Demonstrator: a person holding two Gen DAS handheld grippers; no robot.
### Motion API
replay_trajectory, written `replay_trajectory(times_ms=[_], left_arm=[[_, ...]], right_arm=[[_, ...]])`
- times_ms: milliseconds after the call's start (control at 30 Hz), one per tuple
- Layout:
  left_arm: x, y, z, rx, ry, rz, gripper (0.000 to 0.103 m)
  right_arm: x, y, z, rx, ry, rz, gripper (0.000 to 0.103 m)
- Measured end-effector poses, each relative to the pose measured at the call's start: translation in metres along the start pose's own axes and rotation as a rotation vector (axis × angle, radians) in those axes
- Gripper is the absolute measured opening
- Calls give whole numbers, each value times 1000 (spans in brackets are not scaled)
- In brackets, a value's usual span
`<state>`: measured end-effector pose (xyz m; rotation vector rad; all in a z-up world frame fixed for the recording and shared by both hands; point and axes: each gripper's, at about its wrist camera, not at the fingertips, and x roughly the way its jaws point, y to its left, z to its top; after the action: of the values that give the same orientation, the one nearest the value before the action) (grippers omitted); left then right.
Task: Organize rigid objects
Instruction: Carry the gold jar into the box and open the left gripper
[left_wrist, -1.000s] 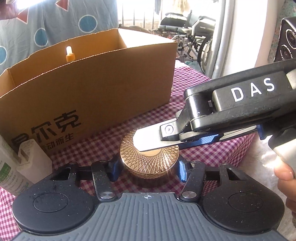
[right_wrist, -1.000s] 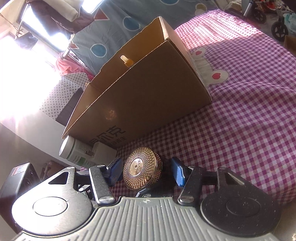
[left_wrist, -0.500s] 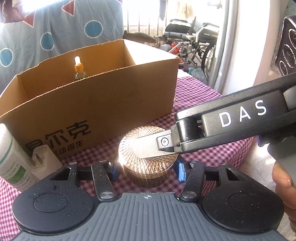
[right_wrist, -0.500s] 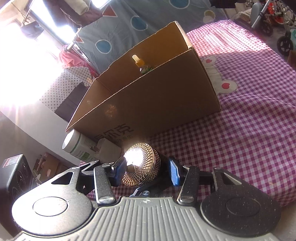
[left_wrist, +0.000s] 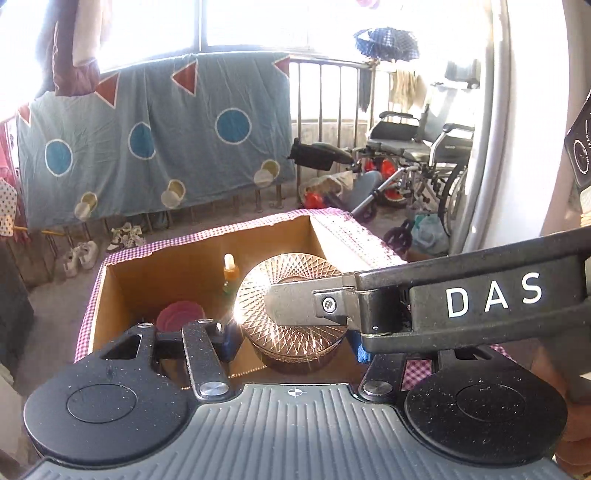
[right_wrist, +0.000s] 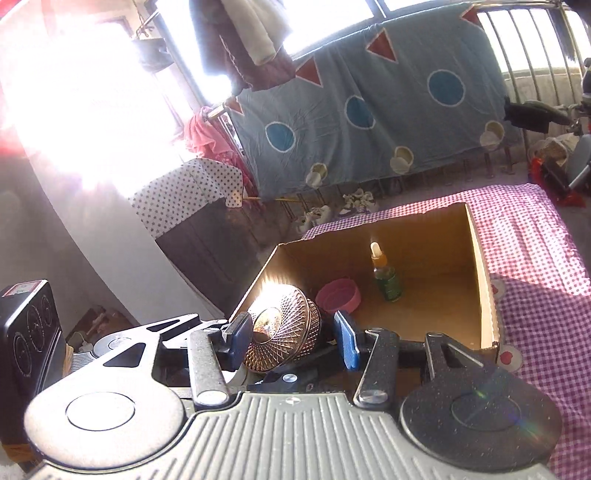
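A round bronze jar (left_wrist: 291, 325) with a faceted lid hangs over the open cardboard box (left_wrist: 184, 266), held by both grippers. My left gripper (left_wrist: 295, 345) is shut on its sides. The metal upper finger (left_wrist: 295, 306) of the right gripper lies flat across the lid. In the right wrist view the jar (right_wrist: 291, 347) sits sideways in my right gripper (right_wrist: 293, 336), whose blue pads grip it lid to base. Inside the box (right_wrist: 424, 236) stand a green dropper bottle (right_wrist: 384, 277) and a pink round dish (right_wrist: 338, 299).
The box rests on a purple checked cloth (right_wrist: 535, 240). A black speaker (right_wrist: 26, 325) stands at the left. Wheelchairs (left_wrist: 417, 147) and a railing with a blue sheet (left_wrist: 155, 147) lie beyond. A hand (left_wrist: 576, 424) holds the right gripper's handle.
Both grippers have risen with the jar, from the cloth in front of the box to above its open top. The box's inside and the pink dish have come into view.
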<state>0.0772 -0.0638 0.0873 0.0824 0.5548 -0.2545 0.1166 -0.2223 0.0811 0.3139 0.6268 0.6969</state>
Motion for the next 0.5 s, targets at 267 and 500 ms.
replay_trajectory(times_ms=[267, 500], left_arm=[[78, 33, 25, -154, 206, -42, 56], [131, 56, 7, -268, 393, -41, 56]], right_arm=[[86, -40, 57, 21, 247, -28, 54], [158, -71, 51, 54, 467, -68, 57]])
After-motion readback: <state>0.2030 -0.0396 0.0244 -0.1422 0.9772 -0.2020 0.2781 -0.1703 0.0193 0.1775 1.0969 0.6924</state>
